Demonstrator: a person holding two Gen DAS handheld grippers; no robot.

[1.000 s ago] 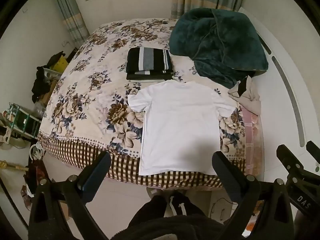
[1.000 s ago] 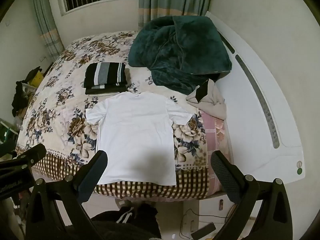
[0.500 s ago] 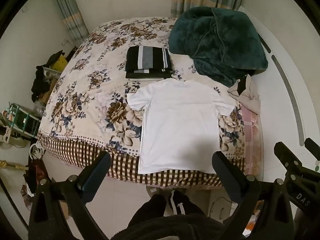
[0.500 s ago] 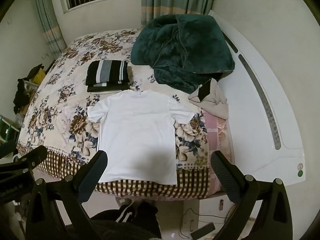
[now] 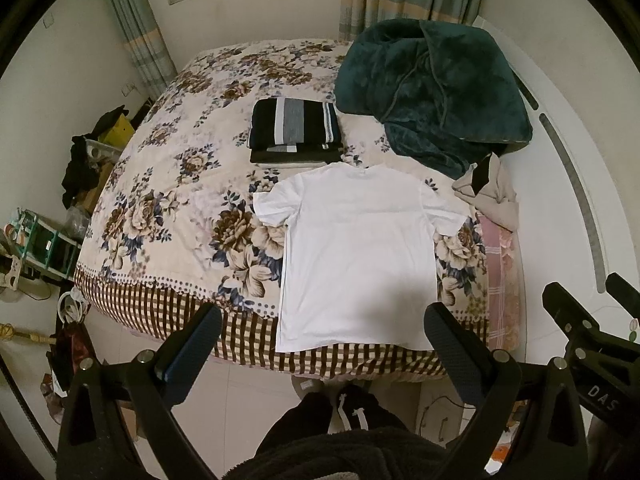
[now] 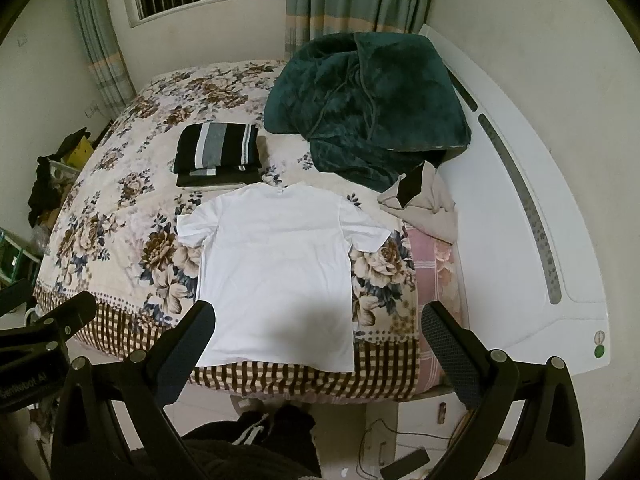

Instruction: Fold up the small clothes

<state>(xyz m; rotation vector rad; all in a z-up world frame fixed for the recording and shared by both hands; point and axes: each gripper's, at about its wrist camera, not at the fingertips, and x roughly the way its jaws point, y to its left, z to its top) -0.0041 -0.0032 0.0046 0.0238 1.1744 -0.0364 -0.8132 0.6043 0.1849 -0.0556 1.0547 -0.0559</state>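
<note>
Your left gripper [image 5: 322,338] hangs over the bed's near edge, jaws spread wide and empty; the right gripper [image 6: 318,338] matches it. The white T-shirt [image 5: 358,256] lies flat at frame centre. "DAS" reads lower right, "Senrobot AI" lower left in the right view

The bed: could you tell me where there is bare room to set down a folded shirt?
The widest free patch is the floral bedspread left of the white T-shirt and folded striped stack. More lies beyond the stack toward the window. The right side is crowded by the green blanket and beige garment.
</note>
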